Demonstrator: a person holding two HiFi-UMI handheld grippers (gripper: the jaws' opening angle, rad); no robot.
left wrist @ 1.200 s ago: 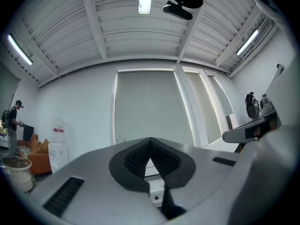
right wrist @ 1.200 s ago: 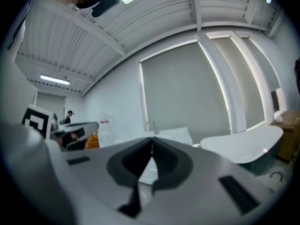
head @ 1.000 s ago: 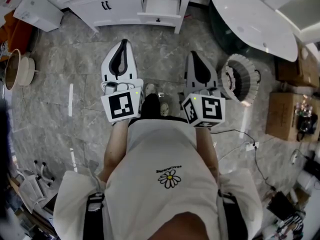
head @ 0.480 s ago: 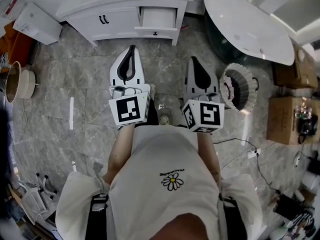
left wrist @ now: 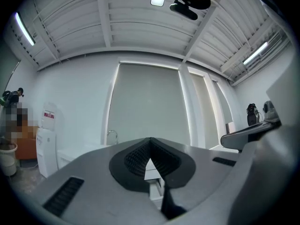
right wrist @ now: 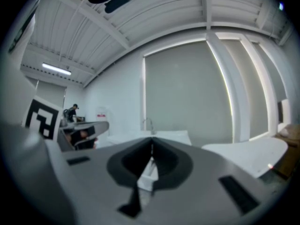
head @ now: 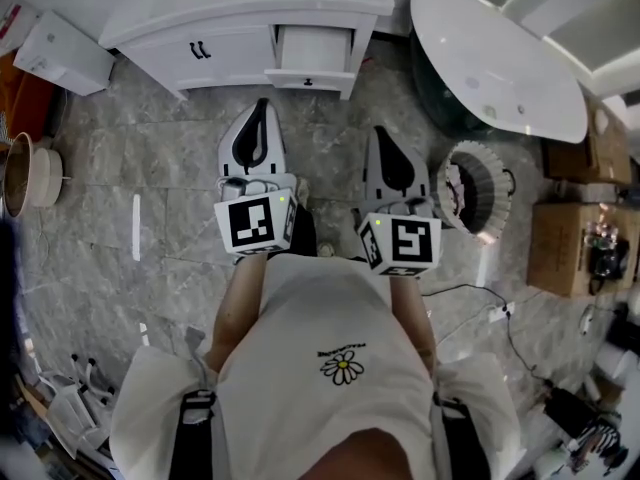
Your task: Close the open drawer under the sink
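The white vanity (head: 215, 43) under the sink stands at the top of the head view. Its right-hand drawer (head: 312, 50) is pulled out, showing a white inside and a small dark knob on its front. My left gripper (head: 263, 104) is held level over the grey floor, pointing at the vanity a short way in front of it, jaws shut and empty. My right gripper (head: 381, 131) is beside it, slightly farther back, also shut and empty. In the left gripper view the drawer (left wrist: 151, 170) shows through the gap below the closed tips (left wrist: 150, 139). The right gripper (right wrist: 151, 145) view frames the drawer (right wrist: 149, 175) the same way.
A white oval bathtub (head: 495, 53) stands right of the vanity, with a ribbed round bin (head: 470, 183) near my right gripper. Cardboard boxes (head: 565, 248) and a cable (head: 480, 298) lie at the right. A white box (head: 55, 53) and a pot (head: 25, 173) sit left.
The person has stepped toward the vanity, so it sits larger and lower in the head view. Both grippers came closer to the open drawer, still shut.
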